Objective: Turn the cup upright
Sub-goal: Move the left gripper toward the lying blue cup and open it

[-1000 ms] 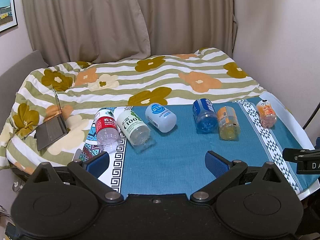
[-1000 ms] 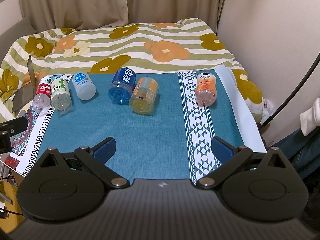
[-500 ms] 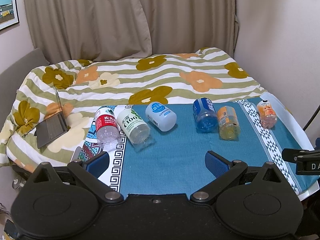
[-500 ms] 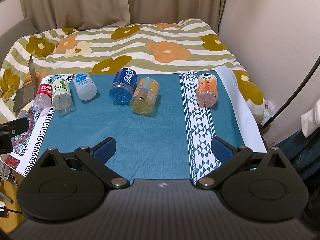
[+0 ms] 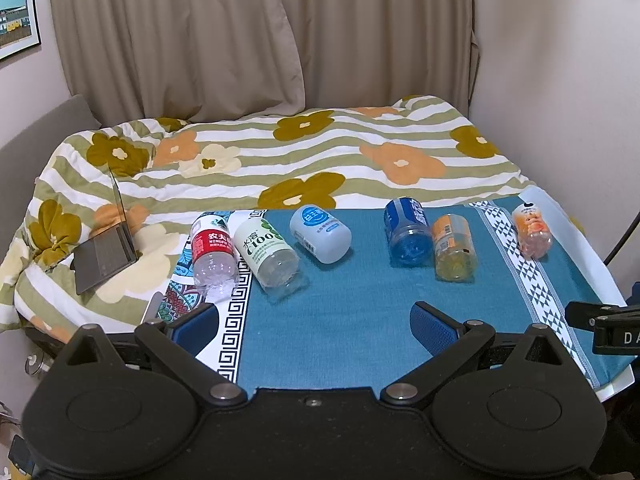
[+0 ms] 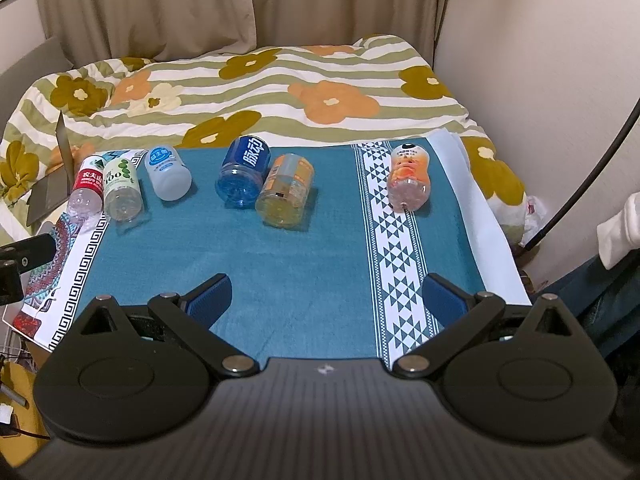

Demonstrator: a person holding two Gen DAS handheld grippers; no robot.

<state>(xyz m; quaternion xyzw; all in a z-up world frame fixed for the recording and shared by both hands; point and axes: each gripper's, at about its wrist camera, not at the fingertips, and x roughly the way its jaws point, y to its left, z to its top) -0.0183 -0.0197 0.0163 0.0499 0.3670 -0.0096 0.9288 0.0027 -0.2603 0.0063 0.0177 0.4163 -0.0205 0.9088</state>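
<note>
A teal cloth (image 5: 352, 320) with a white patterned band is spread over the near surface. Behind it a quilt (image 5: 280, 152) striped in green and white with large flowers is laid across a bed. An open laptop (image 5: 106, 250) is seen resting on the quilt at its left side, well apart from the beige curtains (image 5: 240, 36) hung at the back. A framed picture (image 5: 18, 12) is mounted on the left wall. A black cable (image 6: 580, 184) is seen curving along the right wall.
</note>
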